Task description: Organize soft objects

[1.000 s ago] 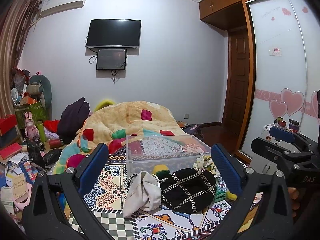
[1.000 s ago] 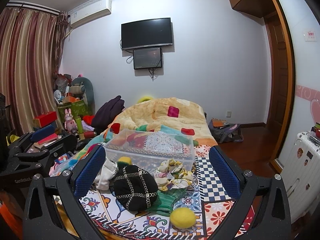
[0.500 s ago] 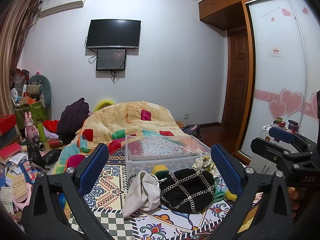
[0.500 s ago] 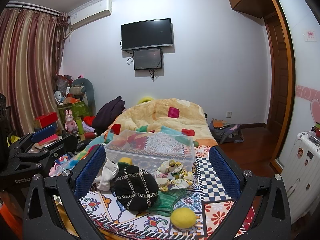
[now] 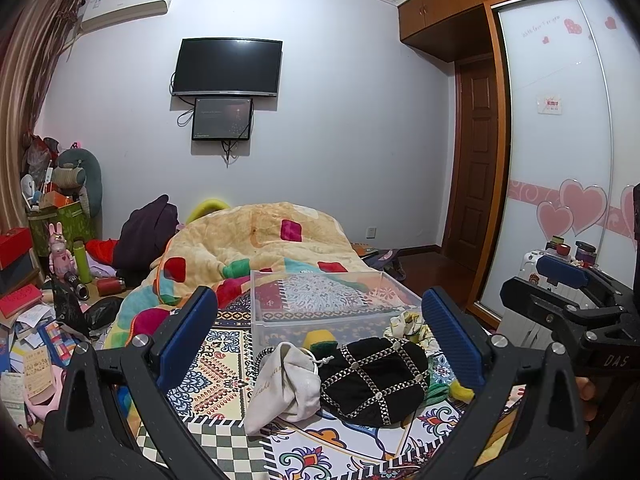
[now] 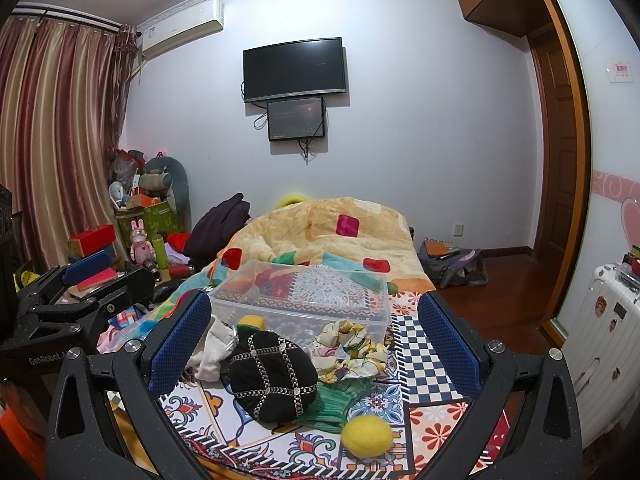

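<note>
Soft things lie on the patterned bedspread in front of a clear plastic bin (image 5: pixel 320 304) (image 6: pixel 304 300): a black studded hat (image 5: pixel 374 380) (image 6: pixel 272 376), a white drawstring pouch (image 5: pixel 286 384) (image 6: pixel 214 350), a floral cloth (image 6: pixel 348 346) (image 5: pixel 408 326), a green knit piece (image 6: pixel 334 402), a yellow ball (image 6: pixel 366 436) and a yellow-green sponge (image 5: pixel 318 338) (image 6: pixel 250 322). My left gripper (image 5: pixel 320 336) is open and empty above the pouch and hat. My right gripper (image 6: pixel 316 340) is open and empty above the hat and cloth.
A bunched orange quilt (image 5: pixel 260 248) lies behind the bin. Clutter, boxes and bottles (image 5: pixel 60 272) crowd the left side. A white suitcase (image 6: pixel 608 344) and a wardrobe stand on the right, with a bag (image 6: pixel 452 264) on the wooden floor.
</note>
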The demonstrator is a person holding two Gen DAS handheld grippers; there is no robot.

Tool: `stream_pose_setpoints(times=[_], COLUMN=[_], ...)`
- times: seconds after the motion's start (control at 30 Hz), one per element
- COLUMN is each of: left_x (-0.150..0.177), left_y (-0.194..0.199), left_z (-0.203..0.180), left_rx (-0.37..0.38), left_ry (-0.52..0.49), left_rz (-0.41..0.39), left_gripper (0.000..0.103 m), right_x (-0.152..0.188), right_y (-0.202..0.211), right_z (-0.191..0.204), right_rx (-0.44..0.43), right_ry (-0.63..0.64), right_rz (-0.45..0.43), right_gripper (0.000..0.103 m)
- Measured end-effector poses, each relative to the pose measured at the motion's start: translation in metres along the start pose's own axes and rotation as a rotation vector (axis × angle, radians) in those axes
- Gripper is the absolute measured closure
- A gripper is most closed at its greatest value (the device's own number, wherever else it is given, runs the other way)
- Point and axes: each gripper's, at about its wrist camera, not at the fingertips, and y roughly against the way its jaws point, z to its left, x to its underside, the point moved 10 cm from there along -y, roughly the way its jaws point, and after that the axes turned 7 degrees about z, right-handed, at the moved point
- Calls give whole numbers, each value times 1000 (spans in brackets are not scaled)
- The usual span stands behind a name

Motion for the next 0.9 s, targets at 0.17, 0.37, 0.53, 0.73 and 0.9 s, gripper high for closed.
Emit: stream_pose_setpoints(times=[0.17,0.37,0.53,0.73,0.9], left_x=[0,0,14,56,82], left_y=[1,-2,-14,-42,-67], left_z=[0,2,2,6,20], left_rx=[5,20,32,65,37], left_ry=[2,8,-1,11,38], left_rz=[3,20,95,268,363], left_gripper=[0,0,0,0,16], right_x=[0,1,9,39,67], right_y=[0,0,-7,-21,-31], right_z=[0,-1,-1,-17,-32], right_rx=[1,2,-39,12,30], right_ry=[0,-2,-22,-32,-56], right_rz=[-1,3,50,147,237], right_gripper=[0,0,0,0,7])
